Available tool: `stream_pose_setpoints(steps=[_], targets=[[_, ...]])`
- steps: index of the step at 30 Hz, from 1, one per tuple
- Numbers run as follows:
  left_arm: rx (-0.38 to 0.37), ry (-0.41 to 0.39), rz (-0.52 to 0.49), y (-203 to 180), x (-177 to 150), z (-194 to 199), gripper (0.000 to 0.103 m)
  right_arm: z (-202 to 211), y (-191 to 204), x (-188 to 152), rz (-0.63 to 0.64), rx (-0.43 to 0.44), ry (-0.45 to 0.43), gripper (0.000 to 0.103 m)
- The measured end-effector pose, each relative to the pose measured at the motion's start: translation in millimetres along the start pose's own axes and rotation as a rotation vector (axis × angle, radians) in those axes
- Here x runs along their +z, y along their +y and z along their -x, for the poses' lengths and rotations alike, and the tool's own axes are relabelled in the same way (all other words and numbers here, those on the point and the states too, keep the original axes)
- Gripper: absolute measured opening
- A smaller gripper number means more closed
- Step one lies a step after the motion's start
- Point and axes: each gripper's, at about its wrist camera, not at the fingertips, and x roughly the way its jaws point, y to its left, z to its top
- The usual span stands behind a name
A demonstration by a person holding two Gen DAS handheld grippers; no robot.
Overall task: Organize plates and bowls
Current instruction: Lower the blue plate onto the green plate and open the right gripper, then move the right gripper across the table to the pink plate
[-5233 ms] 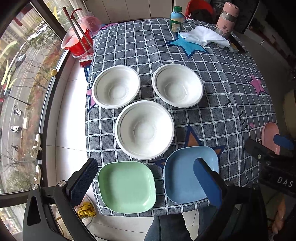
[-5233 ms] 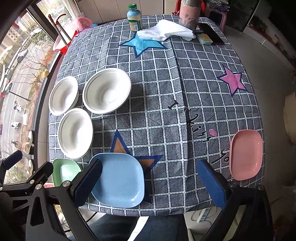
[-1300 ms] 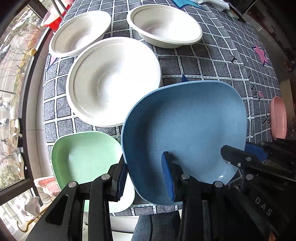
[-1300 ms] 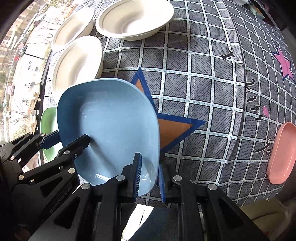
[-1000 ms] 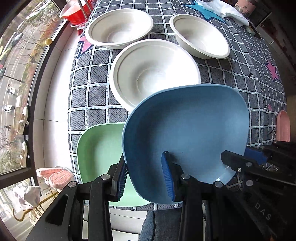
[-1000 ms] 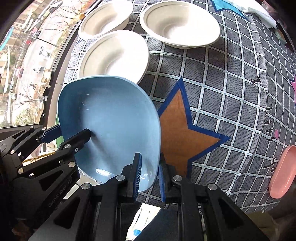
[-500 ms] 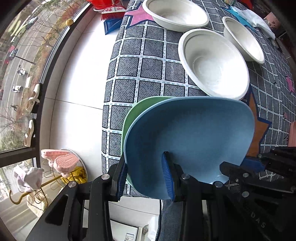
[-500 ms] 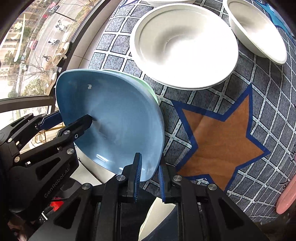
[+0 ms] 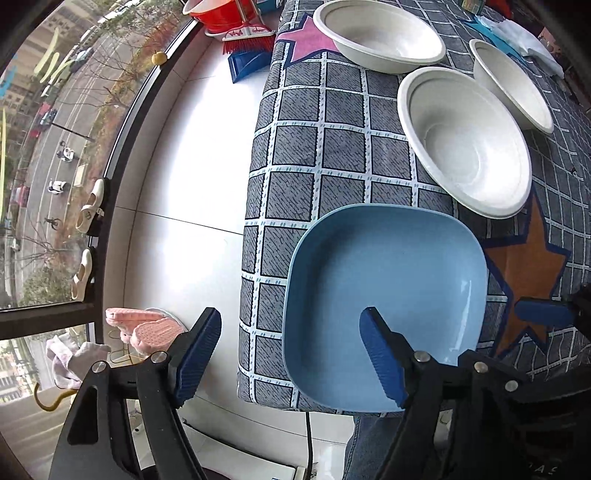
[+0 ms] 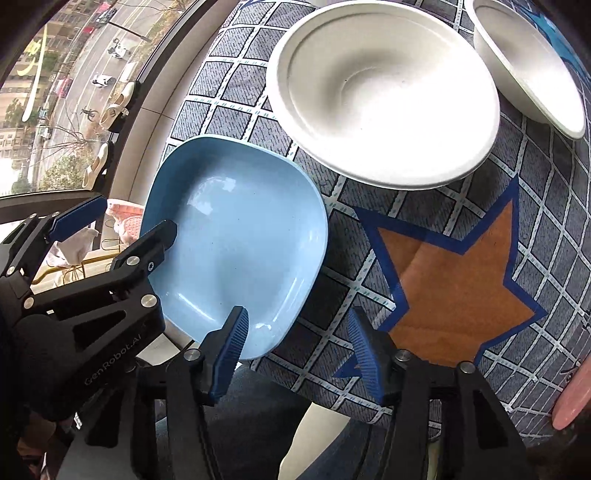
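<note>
Blue plate (image 9: pixel 384 295) sits released at the counter's (image 9: pixel 299 155) near left corner, both the left hand-held gripper (image 9: pixel 291 360) and right hand-held gripper (image 10: pixel 295 349) opening off its rim, so stacking the white bowls (image 9: pixel 465 140) likely comes next

Home dining corner: checked tablecloth (image 9: pixel 332 155), slippers (image 9: pixel 140 325) on floor, broom (image 9: pixel 247 38), street-view window (image 9: pixel 55 110).

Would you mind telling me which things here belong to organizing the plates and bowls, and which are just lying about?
Part of the job:
- blue plate
- three white bowls, nearest one
- pink plate at the table edge

Just lying about:
- red basin and brush on the floor
- pink slippers
- white cloth on the table
</note>
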Motion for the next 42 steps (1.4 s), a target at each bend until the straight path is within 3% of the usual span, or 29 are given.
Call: stream_pose_setpoints(steps=[1,2,11,12,13,14,26,42], targets=[[-0.008,0.000,0.000,-1.5,0.7,2.2,0.081,3.4,-5.0,-0.3,-0.009,0.019,-0.013,0.081],[-0.013,0.000,-0.003,-4.0,1.3,3.7,0.081,5.0,-10.4,1.6,-0.025,0.033,-0.023,0.084],[-0.098,-0.033,-0.126,-64.0,17.8,30.9,0.083,-29.7,-122.0,-30.9,-0.251,0.051,-0.054,0.084],[-0.106,-0.038,-0.151,-74.2,20.0,33.7,0.083,-32.3,-121.6,-29.5,-0.275,0.049,-0.061,0.087],[-0.113,-0.041,-0.177,-84.4,22.0,35.2,0.083,-35.1,-129.5,-31.7,-0.299,0.050,-0.068,0.098],[-0.119,-0.042,-0.202,-95.0,23.7,37.1,0.083,-33.4,-141.9,-36.9,-0.325,0.056,-0.080,0.102],[-0.172,-0.053,-0.482,-224.4,33.7,59.5,0.084,6.2,-254.0,-107.3,-0.638,0.076,-0.165,0.102],[-0.184,-0.011,-0.633,-340.9,31.6,69.8,0.084,32.1,-368.3,-192.5,-0.881,0.057,-0.198,0.102]])
